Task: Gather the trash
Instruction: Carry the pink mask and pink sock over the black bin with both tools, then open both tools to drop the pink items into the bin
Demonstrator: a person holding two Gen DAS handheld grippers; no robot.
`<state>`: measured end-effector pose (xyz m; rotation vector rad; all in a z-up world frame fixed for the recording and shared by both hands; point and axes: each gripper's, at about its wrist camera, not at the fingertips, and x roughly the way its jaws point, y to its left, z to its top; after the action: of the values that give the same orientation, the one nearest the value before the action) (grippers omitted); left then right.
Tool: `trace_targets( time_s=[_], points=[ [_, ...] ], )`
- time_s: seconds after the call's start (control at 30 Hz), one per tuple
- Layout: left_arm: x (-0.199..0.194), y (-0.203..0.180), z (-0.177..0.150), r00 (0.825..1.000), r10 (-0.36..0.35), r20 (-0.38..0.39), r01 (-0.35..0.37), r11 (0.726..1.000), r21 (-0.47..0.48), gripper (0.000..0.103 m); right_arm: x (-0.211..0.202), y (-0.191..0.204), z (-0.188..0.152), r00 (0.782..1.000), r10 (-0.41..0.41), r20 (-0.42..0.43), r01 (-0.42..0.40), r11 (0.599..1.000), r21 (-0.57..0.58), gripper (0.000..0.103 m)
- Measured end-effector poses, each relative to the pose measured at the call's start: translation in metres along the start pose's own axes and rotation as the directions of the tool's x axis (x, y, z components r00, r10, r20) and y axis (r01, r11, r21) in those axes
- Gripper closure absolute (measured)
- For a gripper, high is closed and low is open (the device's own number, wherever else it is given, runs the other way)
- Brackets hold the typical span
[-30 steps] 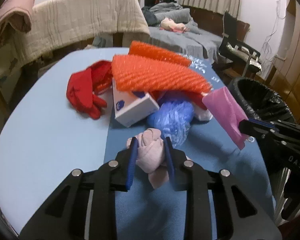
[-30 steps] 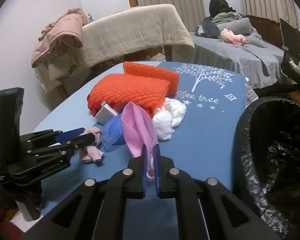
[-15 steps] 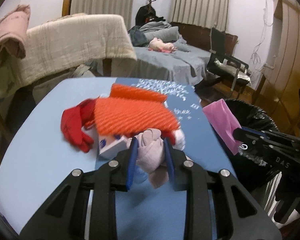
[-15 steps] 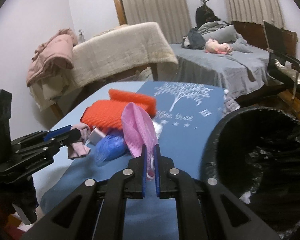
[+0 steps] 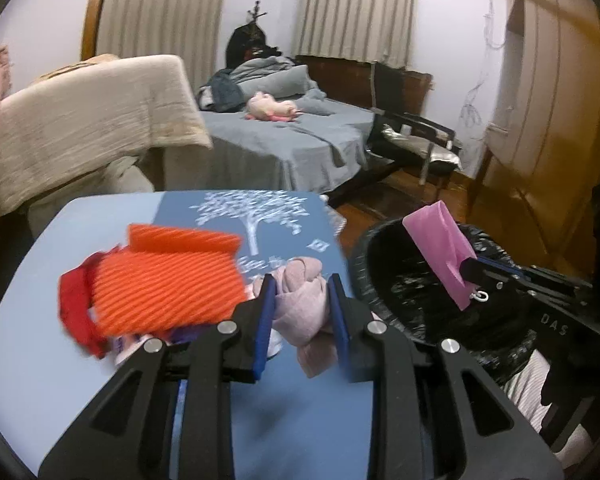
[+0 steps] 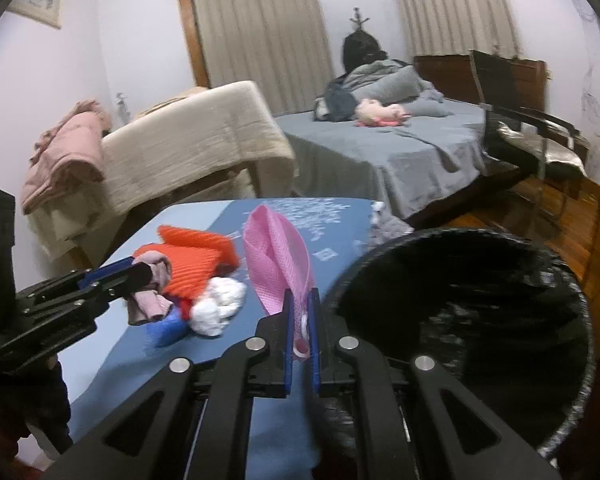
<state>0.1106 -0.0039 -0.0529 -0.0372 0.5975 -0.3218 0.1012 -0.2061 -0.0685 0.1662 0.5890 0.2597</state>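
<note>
My left gripper (image 5: 301,284) is shut on a crumpled pale pink cloth (image 5: 302,304) and holds it above the blue table (image 5: 28,344); it also shows in the right wrist view (image 6: 152,280). My right gripper (image 6: 300,296) is shut on a pink mesh bag (image 6: 278,256), held up beside the rim of the black-lined trash bin (image 6: 460,312). In the left wrist view the pink bag (image 5: 440,248) hangs over the bin (image 5: 396,280).
On the table lie orange foam sheets (image 5: 168,284), a red glove (image 5: 74,308), a white wad (image 6: 218,306) and a blue bag (image 6: 166,326). A bed (image 6: 400,152), a black chair (image 6: 532,136) and a draped couch (image 6: 188,148) stand beyond.
Both grippers have lifted off the table with their loads and moved right toward the bin. The pink bag went from above the table to the bin's rim.
</note>
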Motion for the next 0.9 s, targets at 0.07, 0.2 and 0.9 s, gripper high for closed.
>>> trace_targets(
  time_s=[0.07,0.2,0.9],
  points=[
    [0.005,-0.011,0.004,1.000,-0.022,0.005,0.022,1.000,0.012,0.077,-0.004,-0.011,0.001,1.000,-0.027,0.007,0.026,1.000,0.017,0.096],
    [0.016,-0.032,0.012,0.998,-0.068,0.011,0.067,0.997,0.033,0.077,-0.012,-0.035,0.002,0.996,-0.082,0.020,0.081,0.996,0.047,0.096],
    [0.081,-0.122,0.031,0.972,-0.234,-0.035,0.236,0.964,0.121,0.076,-0.031,-0.117,-0.009,0.970,-0.243,-0.004,0.241,0.957,0.160,0.095]
  ],
)
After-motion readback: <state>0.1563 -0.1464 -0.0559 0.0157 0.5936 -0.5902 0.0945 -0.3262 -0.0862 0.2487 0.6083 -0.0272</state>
